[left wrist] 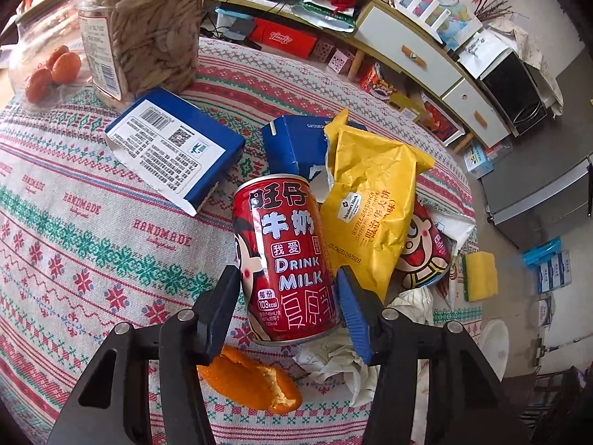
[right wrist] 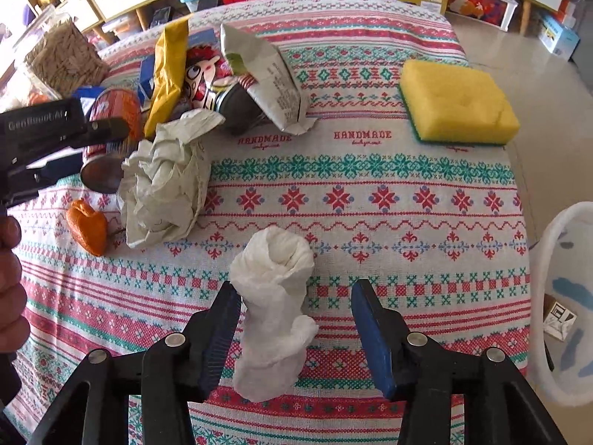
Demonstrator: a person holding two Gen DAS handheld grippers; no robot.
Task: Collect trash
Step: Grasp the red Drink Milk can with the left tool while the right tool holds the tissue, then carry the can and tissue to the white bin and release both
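Big patterned worktop (right wrist: 370,185) fills the scene, and off its right edge sits the white bin (right wrist: 563,296), rim just showing, that's surely where the rubbish goes. Far right on the cloth, a yellow sponge (right wrist: 457,102), well apart from the mess. Far left, the pile: a blue carton (left wrist: 174,148), a yellow wrapper (left wrist: 370,204), a crumpled paper sheet (right wrist: 163,185), all crowded together.

Now the action. The left claw (left wrist: 285,289) has the red milk can (left wrist: 285,256) between its fingers, both pads against the can's sides low on the body, and the can looks tilted, its base seemingly raised above the cloth over an orange peel (left wrist: 252,378). Holding it, by my reading. Best to keep that squeeze steady and carry it level; a thin can will slip or dent if the grip wanders.

Nearer, the right claw (right wrist: 296,322) stands wide, its fingers either side of a twisted white tissue (right wrist: 274,304). The tissue lies on the cloth, hugging the left finger with a clear gap to the right one. I'd say shift a touch left to centre it, drop low so the pads catch the thick middle, then close fully; soft paper gives nothing to push against, so a half-hearted pinch will leave it behind.
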